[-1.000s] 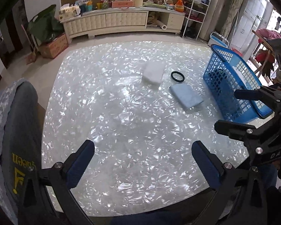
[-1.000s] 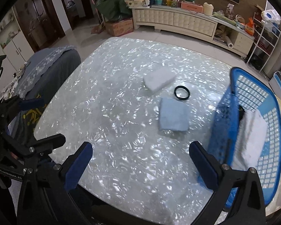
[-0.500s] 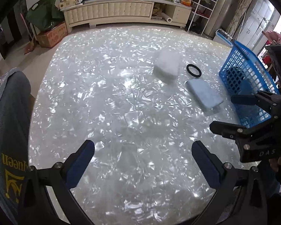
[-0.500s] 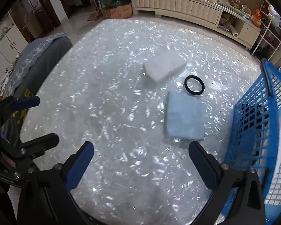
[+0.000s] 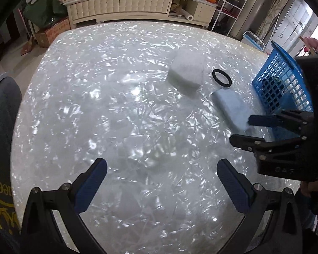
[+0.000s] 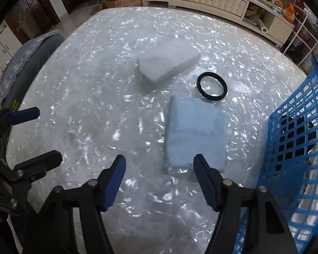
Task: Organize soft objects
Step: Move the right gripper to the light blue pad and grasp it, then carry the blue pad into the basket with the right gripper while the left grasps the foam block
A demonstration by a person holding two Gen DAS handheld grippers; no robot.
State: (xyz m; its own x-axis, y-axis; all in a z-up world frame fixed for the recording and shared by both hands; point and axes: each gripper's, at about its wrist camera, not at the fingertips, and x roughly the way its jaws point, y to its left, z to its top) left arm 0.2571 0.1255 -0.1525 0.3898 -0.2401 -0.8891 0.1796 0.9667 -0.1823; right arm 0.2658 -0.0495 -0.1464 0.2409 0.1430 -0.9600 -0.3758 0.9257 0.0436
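A folded light-blue cloth [image 6: 196, 133] lies flat on the pearly white table [image 6: 95, 84], also in the left wrist view [image 5: 231, 108]. A white sponge block [image 6: 167, 61] lies behind it [image 5: 186, 72]. A black ring [image 6: 212, 86] lies between them [image 5: 222, 78]. A blue basket [image 6: 296, 148] stands at the right [image 5: 284, 84] with white cloth inside. My right gripper [image 6: 159, 165] is open just in front of the blue cloth's near edge, and shows in the left wrist view [image 5: 241, 130]. My left gripper [image 5: 162, 169] is open and empty over bare table.
A grey chair back [image 6: 25, 67] stands at the table's left edge [image 5: 2, 116]. A white cabinet [image 5: 120, 2] with clutter and a wire shelf [image 5: 229, 6] stand across the room, with a cardboard box [image 5: 53, 31] on the floor.
Both grippers have moved forward over the table. My right gripper has closed in on the blue cloth and its jaws have narrowed, still open. The objects have not moved.
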